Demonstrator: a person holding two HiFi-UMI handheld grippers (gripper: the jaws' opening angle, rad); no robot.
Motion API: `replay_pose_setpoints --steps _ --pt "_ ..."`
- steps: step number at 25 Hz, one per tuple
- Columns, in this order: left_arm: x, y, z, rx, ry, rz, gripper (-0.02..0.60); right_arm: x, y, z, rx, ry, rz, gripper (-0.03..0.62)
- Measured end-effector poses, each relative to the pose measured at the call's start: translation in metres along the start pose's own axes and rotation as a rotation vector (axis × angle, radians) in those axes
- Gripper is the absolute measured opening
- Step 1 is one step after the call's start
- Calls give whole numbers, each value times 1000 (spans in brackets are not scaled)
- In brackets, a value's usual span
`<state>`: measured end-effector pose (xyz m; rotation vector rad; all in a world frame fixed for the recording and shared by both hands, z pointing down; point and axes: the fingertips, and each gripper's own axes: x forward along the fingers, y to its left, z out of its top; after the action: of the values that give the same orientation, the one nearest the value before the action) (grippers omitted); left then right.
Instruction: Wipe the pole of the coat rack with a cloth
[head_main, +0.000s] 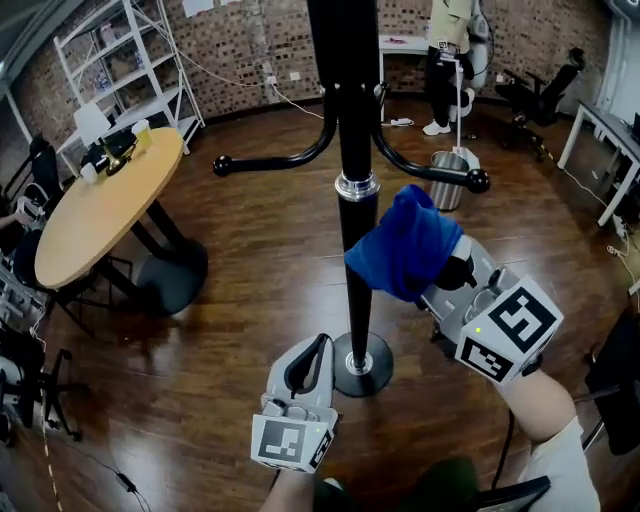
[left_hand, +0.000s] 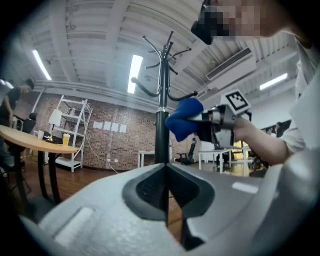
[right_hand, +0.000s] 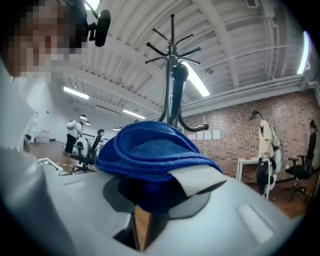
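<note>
The black coat rack pole (head_main: 354, 240) rises from a round base (head_main: 361, 365) on the wood floor, with a silver collar (head_main: 357, 186) and curved hooks (head_main: 265, 160) above. My right gripper (head_main: 452, 270) is shut on a folded blue cloth (head_main: 403, 245), which touches the pole's right side just below the collar. In the right gripper view the blue cloth (right_hand: 150, 150) fills the jaws, the pole (right_hand: 171, 95) behind it. My left gripper (head_main: 312, 352) sits low beside the base, shut and holding nothing. In the left gripper view the pole (left_hand: 161, 135) stands straight ahead, the cloth (left_hand: 183, 119) against it.
An oval wooden table (head_main: 100, 210) stands at the left with a white shelf unit (head_main: 125, 60) behind it. A metal bin (head_main: 448, 178) stands past the rack. A person (head_main: 448, 60) stands far back. A desk (head_main: 605, 130) and chairs line the right side.
</note>
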<state>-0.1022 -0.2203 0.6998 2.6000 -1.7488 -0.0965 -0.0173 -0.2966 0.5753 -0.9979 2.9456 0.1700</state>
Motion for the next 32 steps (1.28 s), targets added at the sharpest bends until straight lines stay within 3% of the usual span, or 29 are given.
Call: replay_pose_setpoints --steps 3,5,9,12,14,17,19,21,23,25,28,30,32 --pt "6 -2 -42 -2 -7 -15 0 5 7 -37 -35 10 0 109" --pt "8 1 -69 12 -33 -4 0 3 11 -94 -18 22 -2 109" --pt "7 9 -115 3 -93 31 0 1 18 -267 55 90 -43 109" --pt "8 8 -122 -11 -122 21 0 4 36 -422 157 164 -59 109" --pt "5 5 -121 -15 -135 5 0 3 49 -535 241 274 -82 109" --pt "-1 -3 -127 15 -134 -16 0 -10 74 -680 285 471 -108 108" --pt "-3 -4 -132 36 -114 -31 0 -17 91 -740 324 554 -119 107" --pt "-3 2 -134 28 -121 -30 0 -22 97 -763 325 597 -141 107" --pt "-6 19 -139 32 -99 20 0 -18 106 -738 297 579 -126 107" --pt "-12 41 -143 83 -38 111 0 1 124 -653 249 476 -34 107" --pt "-30 67 -125 131 -50 203 0 36 143 -436 117 185 121 107" --pt "-44 77 -107 149 -92 250 0 53 136 -292 -1 3 129 107" --pt "-55 83 -95 198 -110 308 0 70 121 -176 -70 -120 85 107"
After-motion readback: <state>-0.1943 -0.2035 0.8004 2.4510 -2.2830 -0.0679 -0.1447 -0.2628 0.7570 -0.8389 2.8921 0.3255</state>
